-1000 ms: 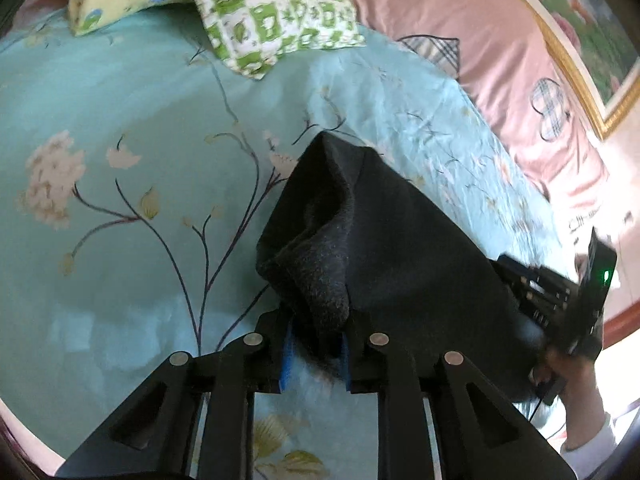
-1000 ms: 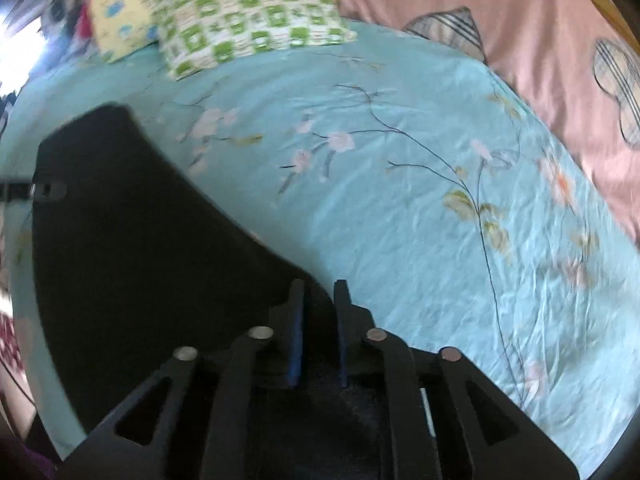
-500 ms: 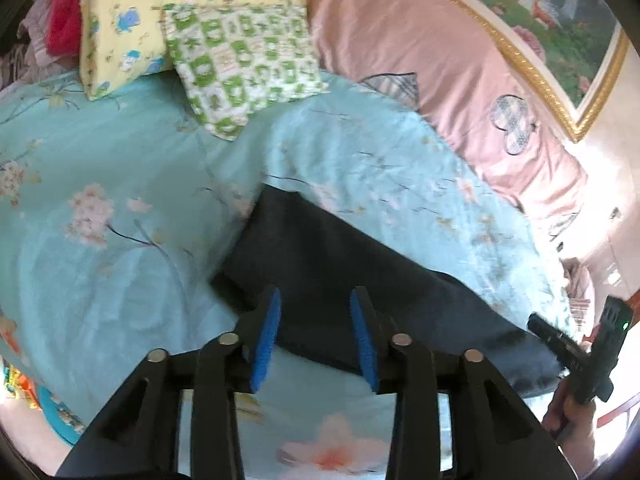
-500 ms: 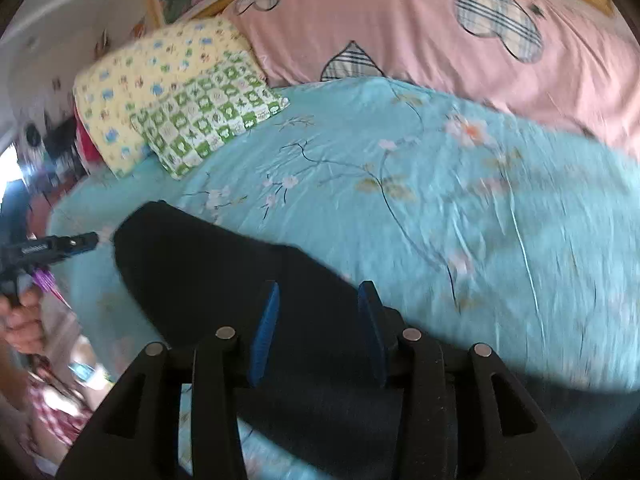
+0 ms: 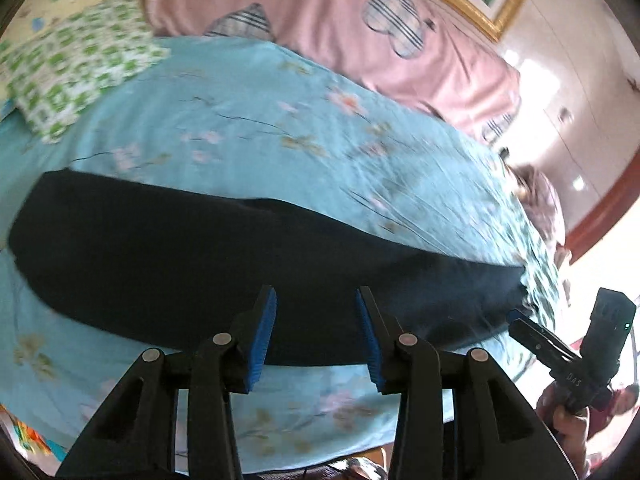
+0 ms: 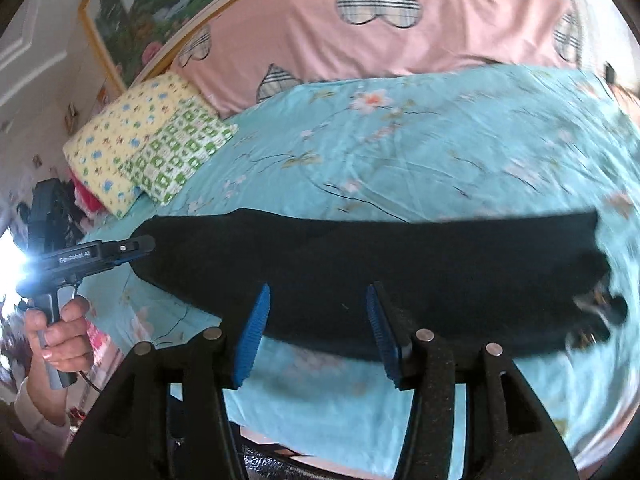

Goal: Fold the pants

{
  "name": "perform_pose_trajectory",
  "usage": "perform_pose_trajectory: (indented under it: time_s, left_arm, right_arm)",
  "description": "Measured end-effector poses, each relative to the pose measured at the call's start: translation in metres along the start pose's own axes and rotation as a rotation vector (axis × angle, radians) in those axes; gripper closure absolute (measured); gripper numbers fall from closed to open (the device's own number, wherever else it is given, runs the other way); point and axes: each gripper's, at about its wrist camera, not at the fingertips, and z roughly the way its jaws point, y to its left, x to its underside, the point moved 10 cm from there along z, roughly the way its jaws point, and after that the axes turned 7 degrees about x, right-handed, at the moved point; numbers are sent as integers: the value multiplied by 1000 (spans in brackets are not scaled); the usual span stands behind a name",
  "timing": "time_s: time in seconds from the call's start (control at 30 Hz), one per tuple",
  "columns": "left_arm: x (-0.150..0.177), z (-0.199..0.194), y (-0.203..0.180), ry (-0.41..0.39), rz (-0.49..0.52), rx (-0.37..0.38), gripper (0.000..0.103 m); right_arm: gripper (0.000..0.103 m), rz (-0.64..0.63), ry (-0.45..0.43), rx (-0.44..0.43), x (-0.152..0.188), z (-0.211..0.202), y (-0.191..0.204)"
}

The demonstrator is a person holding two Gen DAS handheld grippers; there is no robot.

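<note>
Pants [image 5: 248, 264] are lying as a long strip crosswise ahead of both grippers, left gripper [image 5: 316, 330] and right gripper [image 6: 318, 330] hovering spread, jaws just opening, gripping nothing, each nearer its own end.

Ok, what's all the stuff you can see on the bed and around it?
pants: one, black, lying long and flat across the near part of the bed
sheet: one, light blue with flowers, covering the bed
green pillow: one, green and white checks, far left corner
yellow pillow: one, yellow with blue spots, behind the green one
pink quilt: one, pink with plaid hearts, along the far side
picture: one, gold frame, on the wall
left gripper: blue fingers open, nothing between them
right gripper: blue fingers open, empty
</note>
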Motion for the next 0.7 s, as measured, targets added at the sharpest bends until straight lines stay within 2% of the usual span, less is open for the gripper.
perform_pose_trajectory:
  time_s: [0.37, 0.7]
  left_arm:
    - [-6, 59, -92, 129, 164, 60, 52]
    - [-14, 106, -146, 207, 272, 119, 48]
  right_arm:
    - [49, 248, -42, 75, 25, -34, -74]
    - [48, 422, -56, 177, 33, -46, -128]
